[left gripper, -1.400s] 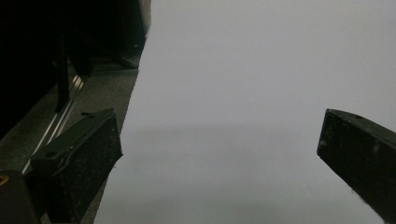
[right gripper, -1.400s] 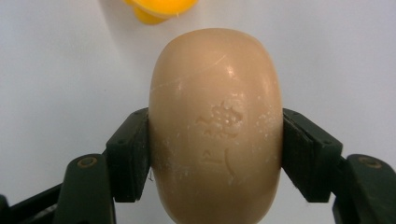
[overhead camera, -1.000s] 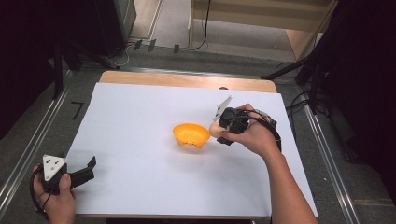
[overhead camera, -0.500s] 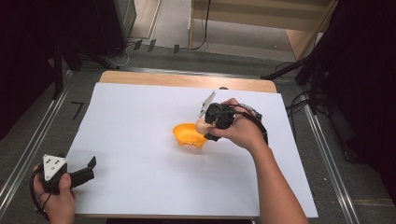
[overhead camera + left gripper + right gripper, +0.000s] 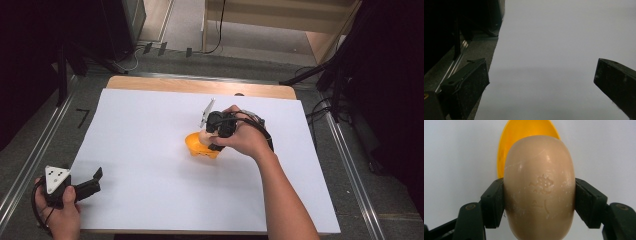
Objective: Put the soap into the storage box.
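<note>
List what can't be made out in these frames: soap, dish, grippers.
- Orange dish: right gripper view, the bar of soap covers most of it, so its inside is unreadable.
- Soap stamp: worn, unreadable.
- Right gripper: high view, the hand hides its jaws.
- Left gripper: its own view cuts off both jaws at the edges.

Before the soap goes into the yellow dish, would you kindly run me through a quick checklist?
1. Right gripper clamped on soap: ok, pads press both sides.
2. Soap above dish: ok, the dish lies right behind it.
3. Dish upright, hollow up: ok.
4. Dish interior free: cannot tell, soap hides most of it.
5. Left gripper out of the way: ok, open at the near left corner of the sheet.
</note>
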The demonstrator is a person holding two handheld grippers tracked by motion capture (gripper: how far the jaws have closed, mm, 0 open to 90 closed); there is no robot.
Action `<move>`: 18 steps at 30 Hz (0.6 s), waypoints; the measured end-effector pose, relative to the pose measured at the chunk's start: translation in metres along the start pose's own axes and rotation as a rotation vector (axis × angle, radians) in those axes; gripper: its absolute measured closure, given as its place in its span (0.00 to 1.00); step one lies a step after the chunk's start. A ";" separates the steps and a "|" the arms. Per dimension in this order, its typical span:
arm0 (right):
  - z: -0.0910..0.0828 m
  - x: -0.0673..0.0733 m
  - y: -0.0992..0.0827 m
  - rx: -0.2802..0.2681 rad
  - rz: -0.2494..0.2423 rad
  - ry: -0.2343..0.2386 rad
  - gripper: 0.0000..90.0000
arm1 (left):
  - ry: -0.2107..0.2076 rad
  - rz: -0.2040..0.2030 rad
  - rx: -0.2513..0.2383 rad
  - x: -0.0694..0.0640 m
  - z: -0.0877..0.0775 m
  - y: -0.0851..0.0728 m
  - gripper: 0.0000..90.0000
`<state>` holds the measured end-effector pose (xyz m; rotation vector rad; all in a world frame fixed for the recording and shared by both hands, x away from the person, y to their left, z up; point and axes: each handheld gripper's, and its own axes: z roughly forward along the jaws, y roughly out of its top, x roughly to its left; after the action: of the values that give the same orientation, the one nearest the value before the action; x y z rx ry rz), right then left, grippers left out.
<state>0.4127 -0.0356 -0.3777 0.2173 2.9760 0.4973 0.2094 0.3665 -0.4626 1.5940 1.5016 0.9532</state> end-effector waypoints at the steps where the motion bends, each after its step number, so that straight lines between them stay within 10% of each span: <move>1: 0.001 0.000 0.002 0.000 -0.006 0.001 0.36 | -0.001 0.000 0.000 0.000 0.000 0.000 0.00; 18: 0.022 -0.004 0.021 0.022 0.001 0.047 0.36 | -0.005 -0.004 0.004 0.001 0.000 0.000 0.00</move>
<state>0.4222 -0.0099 -0.3908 0.2127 3.0281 0.4766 0.2095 0.3676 -0.4624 1.5949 1.5036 0.9442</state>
